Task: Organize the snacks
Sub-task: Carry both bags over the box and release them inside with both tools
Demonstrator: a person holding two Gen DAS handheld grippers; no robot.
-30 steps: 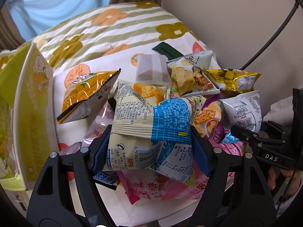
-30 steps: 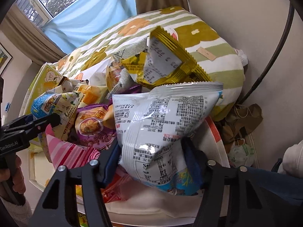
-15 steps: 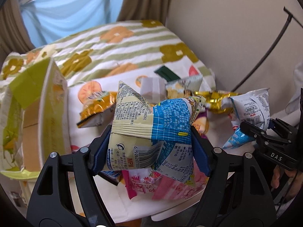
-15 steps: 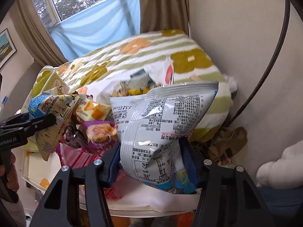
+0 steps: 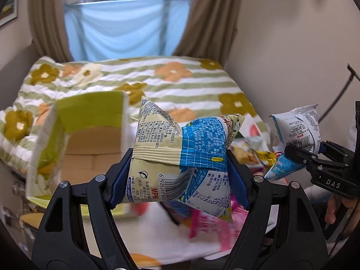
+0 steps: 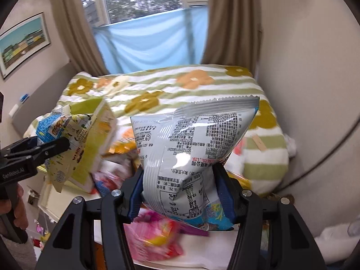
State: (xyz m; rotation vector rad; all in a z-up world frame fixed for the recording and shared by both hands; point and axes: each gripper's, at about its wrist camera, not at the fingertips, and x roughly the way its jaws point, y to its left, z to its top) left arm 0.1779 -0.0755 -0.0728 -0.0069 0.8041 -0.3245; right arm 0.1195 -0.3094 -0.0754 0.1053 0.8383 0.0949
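My left gripper [image 5: 178,175] is shut on a cream and blue snack bag [image 5: 180,148], held in the air with its barcode side facing the camera. The right gripper [image 6: 180,191] is shut on a white, silvery snack bag [image 6: 193,139] with a blue bottom, also lifted. Each gripper shows in the other's view: the right one [image 5: 315,159] at the far right, the left one [image 6: 38,148] at the far left. An open green cardboard box [image 5: 90,135] stands to the left. Blurred pink packets [image 6: 153,236] and other snacks lie below on a white table [image 5: 157,245].
A bed with a green-striped flower blanket [image 5: 175,83] fills the space beyond the table. Brown curtains and a blue cloth [image 6: 153,42] hang at the window. A plain wall with a black cable [image 5: 337,96] runs along the right. A hand [image 6: 15,211] grips the left handle.
Both grippers have risen with their bags, away from the snack pile, and tilted up so the window shows. The box has shifted from the left edge toward the middle of the left wrist view.
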